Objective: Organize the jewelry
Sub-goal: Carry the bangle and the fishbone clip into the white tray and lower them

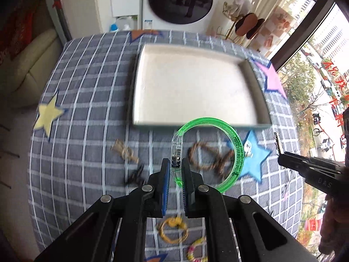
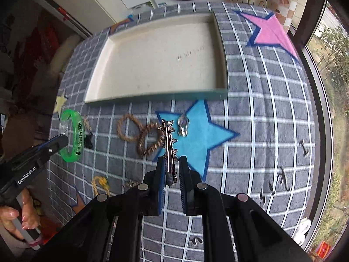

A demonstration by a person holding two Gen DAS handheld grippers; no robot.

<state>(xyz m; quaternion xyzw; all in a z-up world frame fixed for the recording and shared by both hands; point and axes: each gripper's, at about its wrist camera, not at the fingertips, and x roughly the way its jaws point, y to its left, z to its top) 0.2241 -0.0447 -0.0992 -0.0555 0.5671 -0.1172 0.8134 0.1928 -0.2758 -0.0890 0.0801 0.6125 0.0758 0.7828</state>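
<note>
My left gripper (image 1: 176, 170) is shut on a green plastic bangle (image 1: 236, 150) by its clear clasp and holds it above the cloth, just short of the cream tray (image 1: 196, 83). The bangle also shows in the right wrist view (image 2: 75, 135). My right gripper (image 2: 171, 166) is shut on a silver spiked hair clip (image 2: 168, 139) and holds it over the blue star (image 2: 200, 139). The tray (image 2: 157, 59) is empty. A brown beaded loop (image 2: 139, 135) lies on the cloth between the grippers.
On the grey checked cloth (image 1: 87, 109) lie a small silver clip (image 2: 183, 126), a tan piece (image 1: 124, 151), a black piece (image 1: 135, 174), a yellow ring (image 1: 173, 229) and a pink-yellow ring (image 1: 196, 251). A window runs along the right.
</note>
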